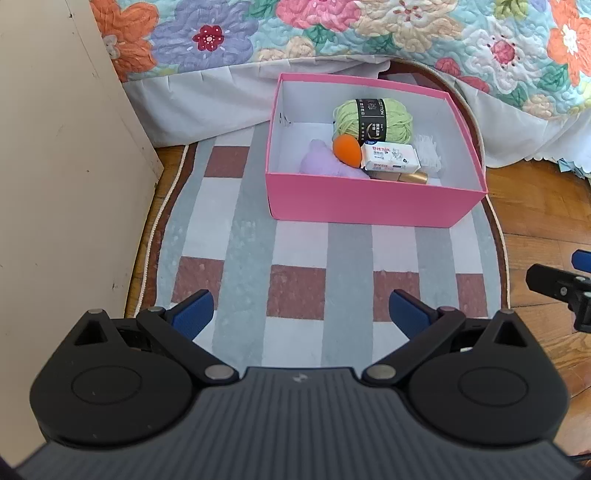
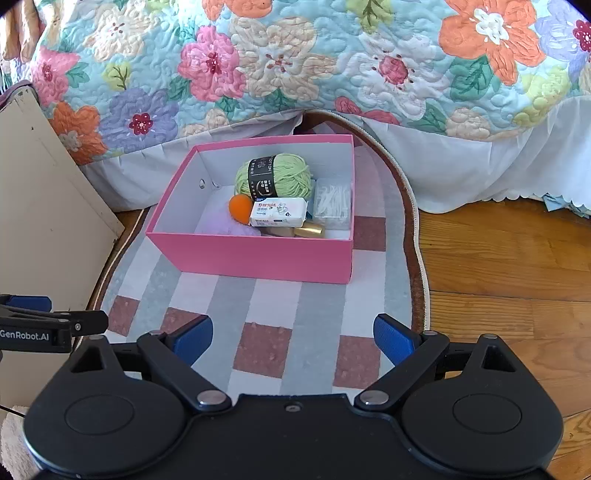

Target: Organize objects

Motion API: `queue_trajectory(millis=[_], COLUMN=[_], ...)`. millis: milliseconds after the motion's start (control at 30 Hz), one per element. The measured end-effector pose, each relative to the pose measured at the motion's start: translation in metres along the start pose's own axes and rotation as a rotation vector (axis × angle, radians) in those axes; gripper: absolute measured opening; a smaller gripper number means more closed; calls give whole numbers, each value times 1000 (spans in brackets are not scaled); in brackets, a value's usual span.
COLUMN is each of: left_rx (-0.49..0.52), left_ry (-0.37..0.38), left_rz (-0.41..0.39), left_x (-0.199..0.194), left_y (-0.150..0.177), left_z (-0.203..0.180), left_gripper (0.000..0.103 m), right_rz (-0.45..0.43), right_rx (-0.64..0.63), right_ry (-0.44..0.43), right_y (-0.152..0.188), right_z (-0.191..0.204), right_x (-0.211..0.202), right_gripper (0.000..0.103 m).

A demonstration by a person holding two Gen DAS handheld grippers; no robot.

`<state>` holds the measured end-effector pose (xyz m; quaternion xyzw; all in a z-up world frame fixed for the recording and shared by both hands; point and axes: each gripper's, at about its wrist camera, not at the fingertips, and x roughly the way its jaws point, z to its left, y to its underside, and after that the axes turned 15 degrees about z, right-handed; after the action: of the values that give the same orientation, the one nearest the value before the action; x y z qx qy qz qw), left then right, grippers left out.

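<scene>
Left wrist view: the left gripper [image 1: 301,314] is held above the checked rug [image 1: 236,236], its blue-padded fingers [image 1: 194,314] spread wide apart with nothing between them. A cream cabinet panel [image 1: 55,166] is seen left of the pink box [image 1: 369,206]. The box is set on the rug, ahead of the gripper and just before the floral quilt [image 1: 369,29] and its white skirt. Inside the box, from left to right, are noted a lilac soft item [image 1: 321,162], an orange egg-shaped sponge [image 1: 346,148], a green yarn ball [image 1: 373,118] at the rear, a tissue packet [image 1: 390,157] resting over a gold-capped bottle [image 1: 400,177], and a white fluffy item [image 1: 428,151]. Right of the box, wooden floor [image 1: 546,221] is exposed, and part of the right gripper [image 1: 561,284] is visible at the frame edge.

Right wrist view: the right gripper [image 2: 293,343] is likewise held with fingers well apart and unloaded, short of the pink box [image 2: 258,254]. The left gripper [image 2: 44,321] is seen at the left edge, well left of the box; its opening cannot be judged from this view. The same contents are confirmed in the box.
</scene>
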<state>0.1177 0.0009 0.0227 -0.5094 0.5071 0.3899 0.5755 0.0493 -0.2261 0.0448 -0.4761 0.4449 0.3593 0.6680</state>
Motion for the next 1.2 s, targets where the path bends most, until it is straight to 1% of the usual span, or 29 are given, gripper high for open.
queue_trajectory(millis=[133,300,700,1200], left_rx=[-3,10,20,-10], left_ry=[-1,-22,-21,-22], left_rz=[13,18,27,56], left_x=[1,3,1,9], left_y=[-2,-2,-2,-4], left_z=[2,3,6,11], left_gripper=[103,103,103,103], right_rz=[-5,9,12,30], right_rx=[-24,-44,-62,-53], right_ry=[26,25,48,64], right_y=[-1,-1,-2,-4], right_z=[3,6,9,7], right_x=[0,2,2,8], right_gripper=[96,96,96,96])
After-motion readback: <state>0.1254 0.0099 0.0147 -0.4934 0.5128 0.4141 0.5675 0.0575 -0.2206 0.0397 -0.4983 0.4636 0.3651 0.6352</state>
